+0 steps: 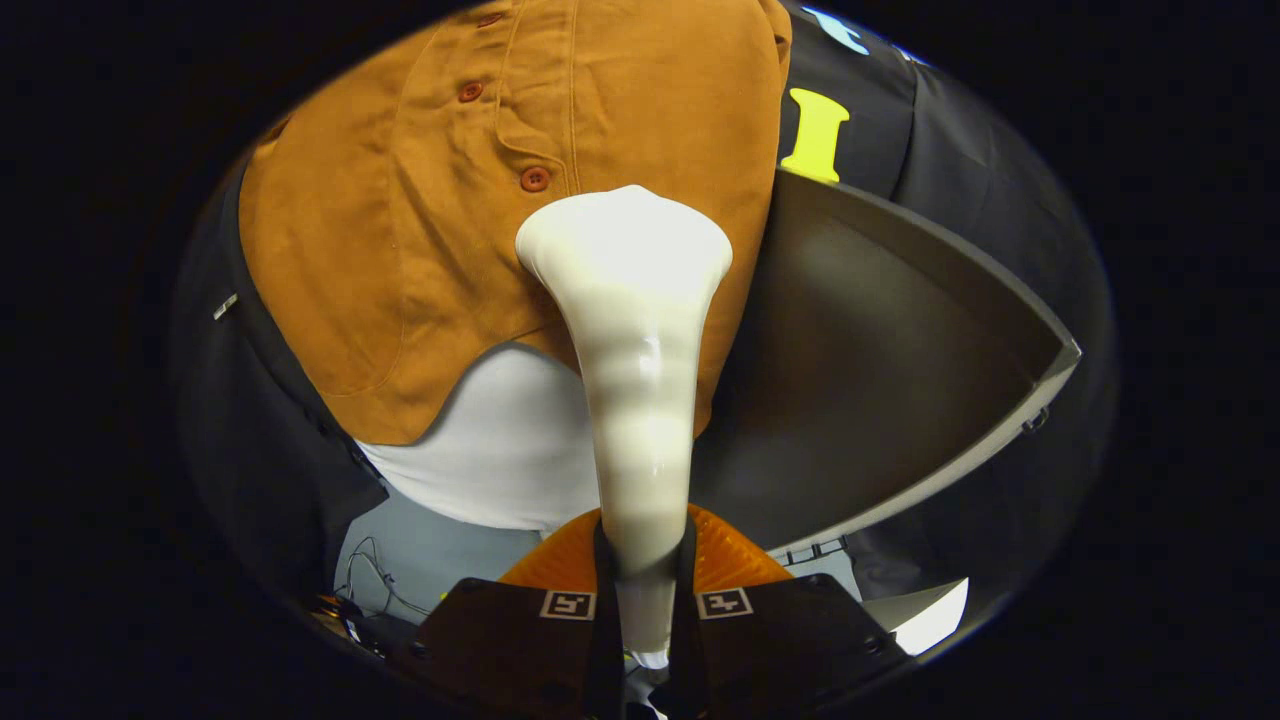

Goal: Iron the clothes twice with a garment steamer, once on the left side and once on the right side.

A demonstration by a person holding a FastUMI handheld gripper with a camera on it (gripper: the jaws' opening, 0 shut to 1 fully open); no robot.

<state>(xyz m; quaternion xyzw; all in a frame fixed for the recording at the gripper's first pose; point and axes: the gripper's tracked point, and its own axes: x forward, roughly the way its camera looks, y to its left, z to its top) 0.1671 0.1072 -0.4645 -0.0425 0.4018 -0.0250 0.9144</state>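
Steamer head up against the shirt

The tongs (pixel 645 590) clench the white garment steamer (pixel 635 330)'s handle; its long axis runs straight ahead, head seemingly touching the brown shirt (pixel 420 200) right of the buttons.

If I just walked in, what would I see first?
First, the big white steamer, held between the tool's two fingers and reaching up from them. Its wide head rests against the orange-brown shirt with round buttons, hanging just beyond it. A white cloth peeks out under the shirt's hem, and a grey tray stands to the side of the steamer.
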